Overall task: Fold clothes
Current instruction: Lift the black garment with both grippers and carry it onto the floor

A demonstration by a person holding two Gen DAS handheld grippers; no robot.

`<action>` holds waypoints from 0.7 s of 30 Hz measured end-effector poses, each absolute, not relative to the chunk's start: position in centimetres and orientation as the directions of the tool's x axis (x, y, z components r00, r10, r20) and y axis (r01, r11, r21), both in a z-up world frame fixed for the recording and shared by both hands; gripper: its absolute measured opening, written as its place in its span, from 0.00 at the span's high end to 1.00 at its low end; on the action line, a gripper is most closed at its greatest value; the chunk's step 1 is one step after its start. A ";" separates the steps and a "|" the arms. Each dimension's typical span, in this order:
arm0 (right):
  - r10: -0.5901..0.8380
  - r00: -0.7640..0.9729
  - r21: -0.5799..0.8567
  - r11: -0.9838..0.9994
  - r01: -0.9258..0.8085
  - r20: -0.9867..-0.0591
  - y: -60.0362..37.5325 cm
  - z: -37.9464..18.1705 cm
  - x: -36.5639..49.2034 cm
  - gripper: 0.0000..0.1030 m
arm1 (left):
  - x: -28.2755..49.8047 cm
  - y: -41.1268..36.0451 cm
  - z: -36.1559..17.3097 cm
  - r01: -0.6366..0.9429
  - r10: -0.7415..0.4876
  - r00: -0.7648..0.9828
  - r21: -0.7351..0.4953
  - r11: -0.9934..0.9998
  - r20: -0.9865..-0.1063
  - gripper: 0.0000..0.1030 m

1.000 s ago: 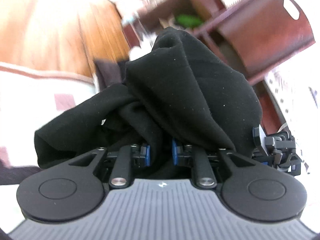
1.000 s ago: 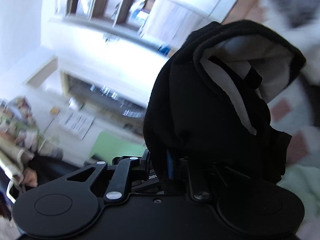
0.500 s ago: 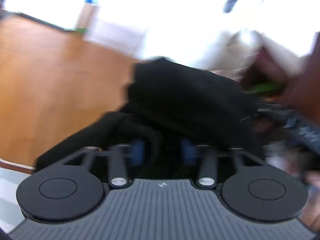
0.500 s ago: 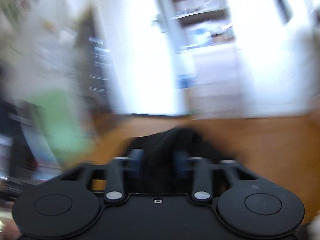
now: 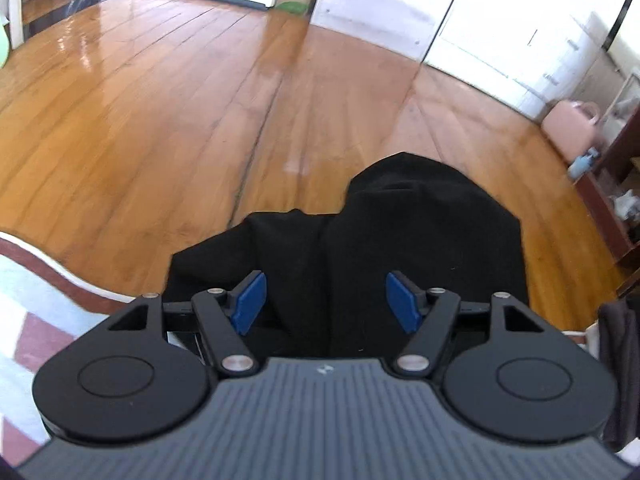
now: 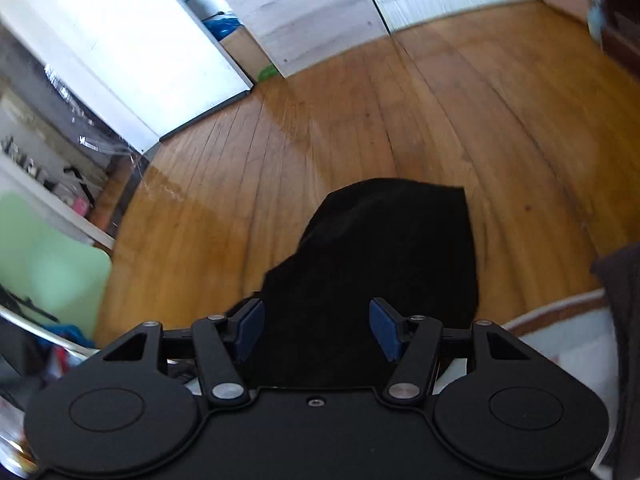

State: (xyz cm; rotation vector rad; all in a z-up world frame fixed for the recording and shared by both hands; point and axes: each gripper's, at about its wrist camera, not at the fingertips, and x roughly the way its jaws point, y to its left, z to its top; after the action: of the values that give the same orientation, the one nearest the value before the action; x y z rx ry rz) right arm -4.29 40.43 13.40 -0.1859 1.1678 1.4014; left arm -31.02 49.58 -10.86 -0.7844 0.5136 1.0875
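With both tools spread wide, the left tool (image 5: 326, 300) and right tool (image 6: 316, 330) gripping nothing, the black garment (image 5: 400, 240) lies bunched at twelve o'clock between their pads, so I judge I should re-grip two separate edges and spread it flat.

garment (image 5: 400, 248): plain black, no print
left gripper (image 5: 330, 300): black arms, bright blue pads (image 5: 250, 300), grey ribbed body
right gripper (image 6: 318, 330): all black, dark blue pads (image 6: 250, 330)
floor (image 5: 160, 120): glossy honey-orange planks
bedcover (image 5: 36, 308): white with maroon squares and border
cabinet doors (image 5: 480, 20): white
bag (image 5: 568, 124): pale pink
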 end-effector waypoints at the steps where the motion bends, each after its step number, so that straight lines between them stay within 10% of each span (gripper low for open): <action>1: 0.643 -0.262 0.524 0.256 -0.813 -0.720 40.2 13.8 -4.7 0.38 | -30.6 50.0 -11.0 -0.914 0.581 0.406 -0.320 0.250 -0.706 0.31; 13: 0.461 -0.270 0.476 0.420 -0.773 -0.845 38.0 20.0 -5.2 0.36 | -32.9 48.4 -13.1 -0.882 0.404 0.470 -0.412 0.227 -0.784 0.30; 21: 0.537 -0.344 0.530 0.240 -0.813 -0.771 35.6 12.6 -8.4 0.35 | -34.6 49.0 -14.5 -0.912 0.435 0.410 -0.370 0.178 -0.801 0.27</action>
State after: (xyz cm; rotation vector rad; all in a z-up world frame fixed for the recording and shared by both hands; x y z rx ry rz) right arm -8.45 35.65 12.60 -0.2941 1.3073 1.4235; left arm -34.62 49.05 -14.55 -0.9659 0.6038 1.0392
